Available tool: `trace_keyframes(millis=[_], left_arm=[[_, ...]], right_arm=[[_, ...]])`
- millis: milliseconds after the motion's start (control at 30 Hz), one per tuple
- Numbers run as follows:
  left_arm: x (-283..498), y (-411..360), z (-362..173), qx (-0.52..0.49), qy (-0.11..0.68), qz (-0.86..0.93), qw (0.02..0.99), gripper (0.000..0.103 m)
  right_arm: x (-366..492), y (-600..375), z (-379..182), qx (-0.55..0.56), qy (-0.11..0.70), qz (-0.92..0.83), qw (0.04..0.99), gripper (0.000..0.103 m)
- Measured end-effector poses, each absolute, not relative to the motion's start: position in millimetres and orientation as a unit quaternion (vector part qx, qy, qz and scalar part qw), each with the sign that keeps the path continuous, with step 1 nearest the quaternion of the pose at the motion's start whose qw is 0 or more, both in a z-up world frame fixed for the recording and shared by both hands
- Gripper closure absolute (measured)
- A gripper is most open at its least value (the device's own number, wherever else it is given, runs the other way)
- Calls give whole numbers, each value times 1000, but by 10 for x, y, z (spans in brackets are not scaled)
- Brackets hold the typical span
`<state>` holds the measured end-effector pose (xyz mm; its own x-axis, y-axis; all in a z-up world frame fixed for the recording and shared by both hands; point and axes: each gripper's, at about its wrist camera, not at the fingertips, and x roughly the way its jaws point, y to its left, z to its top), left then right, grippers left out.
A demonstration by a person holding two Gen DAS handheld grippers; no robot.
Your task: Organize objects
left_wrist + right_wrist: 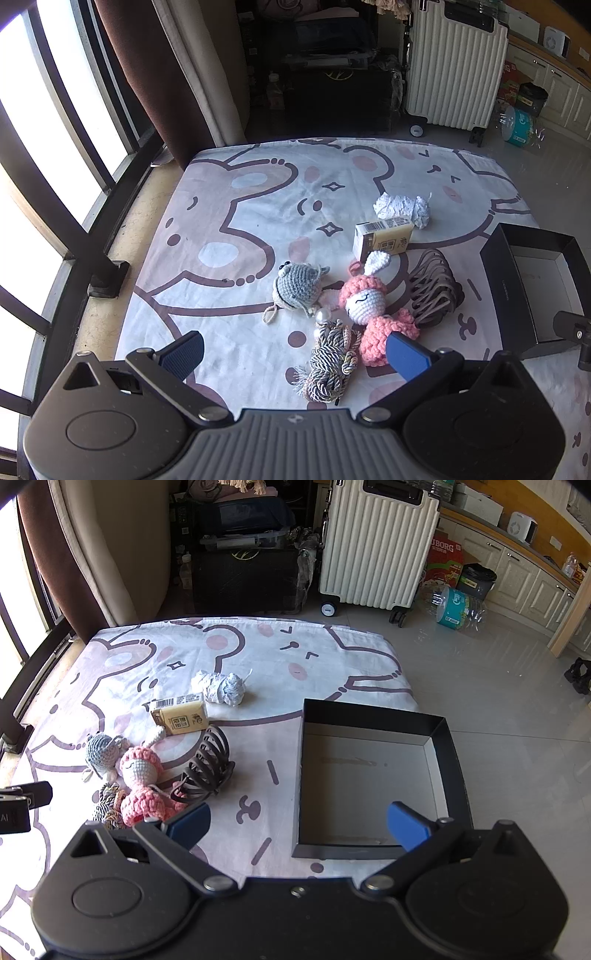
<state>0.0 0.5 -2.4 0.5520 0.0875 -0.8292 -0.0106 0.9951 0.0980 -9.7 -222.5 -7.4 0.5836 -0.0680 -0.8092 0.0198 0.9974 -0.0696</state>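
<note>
On the cartoon-print table lie a grey crochet toy (pixel 297 286) (pixel 101 749), a pink crochet doll (pixel 369 306) (pixel 142 779), a twisted cord bundle (pixel 330 362) (pixel 109 808), a brown coiled hair tie (pixel 434 290) (pixel 207 764), a tan small carton (pixel 382 236) (pixel 181 714) and a crumpled white wad (pixel 404 208) (pixel 223 686). A black open box (pixel 448 753) (pixel 508 291) sits at the right, empty. My left gripper (pixel 295 352) is open, just short of the cord bundle. My right gripper (pixel 297 823) is open over the box's near left corner.
A white suitcase (pixel 373 542) and dark crates (pixel 243 576) stand beyond the table's far edge. Window bars (pixel 74 229) and a curtain run along the left. Tiled floor with a plastic bottle pack (pixel 456 607) lies to the right.
</note>
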Motion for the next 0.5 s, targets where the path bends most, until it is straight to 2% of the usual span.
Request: trace_keyframes(millis=[500], left_arm=[[-3, 14, -35, 34, 475, 29, 879, 0]], right_arm=[[-82, -2222, -70, -28, 456, -25, 889, 0]])
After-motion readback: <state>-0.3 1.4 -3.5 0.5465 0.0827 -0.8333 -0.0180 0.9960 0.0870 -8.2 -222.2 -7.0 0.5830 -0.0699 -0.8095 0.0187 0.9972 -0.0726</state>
